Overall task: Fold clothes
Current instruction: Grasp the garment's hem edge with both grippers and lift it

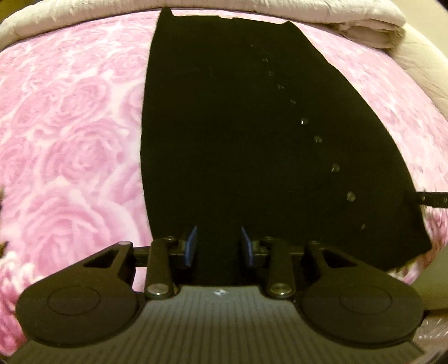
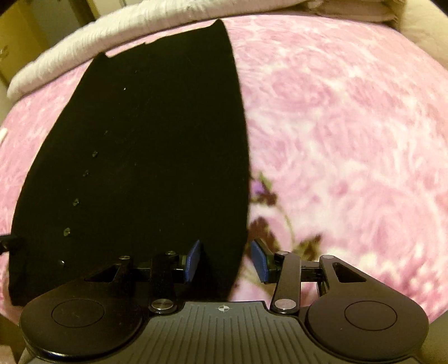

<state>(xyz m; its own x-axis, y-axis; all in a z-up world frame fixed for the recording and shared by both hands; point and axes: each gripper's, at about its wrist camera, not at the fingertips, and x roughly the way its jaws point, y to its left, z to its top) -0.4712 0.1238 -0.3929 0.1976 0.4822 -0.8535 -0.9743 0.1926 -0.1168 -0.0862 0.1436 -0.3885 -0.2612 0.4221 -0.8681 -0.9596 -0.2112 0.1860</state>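
A black garment (image 1: pixel 238 134) with a row of small buttons lies flat on a pink rose-patterned blanket (image 1: pixel 70 140), folded into a long narrow shape. It also shows in the right wrist view (image 2: pixel 145 156). My left gripper (image 1: pixel 218 246) is open, its blue pads over the garment's near edge. My right gripper (image 2: pixel 225 260) is open, straddling the garment's near right edge. The tip of the right gripper (image 1: pixel 431 198) shows at the right edge of the left wrist view.
A rolled pale quilt (image 1: pixel 350 19) lies along the far edge of the bed, also in the right wrist view (image 2: pixel 112 36). The pink blanket (image 2: pixel 350 126) extends right of the garment, with a dark flower print (image 2: pixel 268 201) near the right gripper.
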